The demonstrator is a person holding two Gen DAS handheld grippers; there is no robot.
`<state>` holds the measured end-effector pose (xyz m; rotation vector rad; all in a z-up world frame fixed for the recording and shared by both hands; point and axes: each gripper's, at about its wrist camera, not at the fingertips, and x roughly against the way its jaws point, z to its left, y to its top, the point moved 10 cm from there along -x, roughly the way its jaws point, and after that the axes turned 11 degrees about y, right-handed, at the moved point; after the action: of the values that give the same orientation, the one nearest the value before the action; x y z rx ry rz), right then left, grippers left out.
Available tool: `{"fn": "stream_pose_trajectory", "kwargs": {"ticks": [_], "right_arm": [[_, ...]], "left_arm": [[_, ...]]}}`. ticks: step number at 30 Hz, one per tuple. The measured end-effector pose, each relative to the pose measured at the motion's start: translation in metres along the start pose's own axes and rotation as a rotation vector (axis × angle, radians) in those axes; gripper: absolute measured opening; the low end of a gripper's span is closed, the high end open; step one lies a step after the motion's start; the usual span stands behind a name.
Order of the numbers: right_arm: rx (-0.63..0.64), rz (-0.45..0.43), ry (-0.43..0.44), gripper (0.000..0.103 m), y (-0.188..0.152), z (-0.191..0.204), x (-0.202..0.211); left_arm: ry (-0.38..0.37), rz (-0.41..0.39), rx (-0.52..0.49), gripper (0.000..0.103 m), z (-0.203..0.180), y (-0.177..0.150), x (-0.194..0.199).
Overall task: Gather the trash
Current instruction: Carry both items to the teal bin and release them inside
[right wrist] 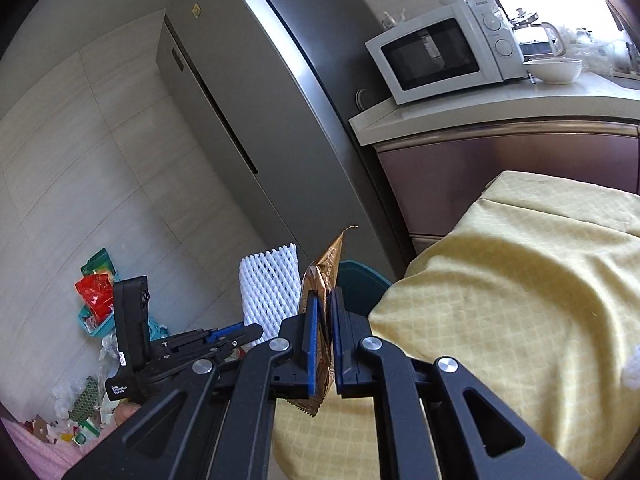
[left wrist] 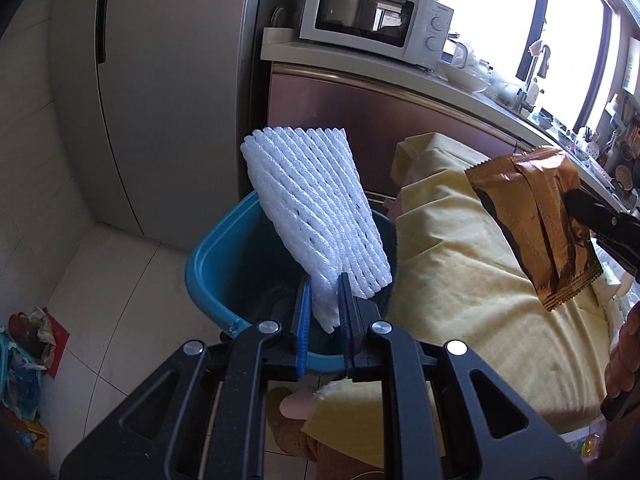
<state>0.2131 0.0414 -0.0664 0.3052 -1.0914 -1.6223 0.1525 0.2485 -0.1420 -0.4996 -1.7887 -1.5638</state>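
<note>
A white foam net [left wrist: 316,216] is clamped between the blue pads of the left hand-held gripper [left wrist: 325,320] at the lower centre of the left wrist view. The net is gripped by its lower corner and is tilted up and to the left, so that most of it is seen over the open mouth of a teal bin [left wrist: 212,264]. The bin's rim is shown just beyond the fingertips, with its right side against the hanging edge of a yellow cloth [left wrist: 480,280] that covers the table at the right of the frame.

A bronze foil wrapper [right wrist: 320,320] is pinched edge-on between the pads of the right hand-held gripper [right wrist: 325,336] in the lower centre of the right wrist view, its crimped end hanging below the jaws. In the left wrist view the same wrapper is seen at the right edge, held above the cloth and well apart from the net.

Bare tiled floor [left wrist: 132,280] is left open to the left of the bin, up to the grey fridge [left wrist: 160,80]. More litter [right wrist: 96,296] is piled on the floor in the lower left corner of the right wrist view. A white microwave [right wrist: 444,48] is set on the worktop in the upper right.
</note>
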Motion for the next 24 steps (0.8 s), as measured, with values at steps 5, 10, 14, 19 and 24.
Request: {"fn": "stream_pose_trajectory", "kwargs": {"ticks": [5,10,14,19,24], "right_arm": [[-0.02,0.047,0.003,0.006,0.0,-0.004,-0.036],[-0.037,0.088,-0.019,0.006,-0.004,-0.009,-0.067],[-0.058,0.131,-0.044,0.006,-0.008,-0.014,-0.088],[-0.087,0.185,-0.082,0.008,-0.015,-0.024,-0.112],[-0.105,0.239,-0.098,0.012,-0.023,-0.027,-0.129]], "left_arm": [[0.038,0.044,-0.017,0.014,0.002,-0.01,-0.022],[0.062,0.095,-0.032,0.014,0.001,-0.016,-0.044],[0.074,0.115,-0.032,0.015,0.004,-0.016,-0.059],[0.075,0.146,-0.025,0.019,0.001,-0.013,-0.076],[0.084,0.176,-0.014,0.023,0.001,-0.016,-0.089]]}}
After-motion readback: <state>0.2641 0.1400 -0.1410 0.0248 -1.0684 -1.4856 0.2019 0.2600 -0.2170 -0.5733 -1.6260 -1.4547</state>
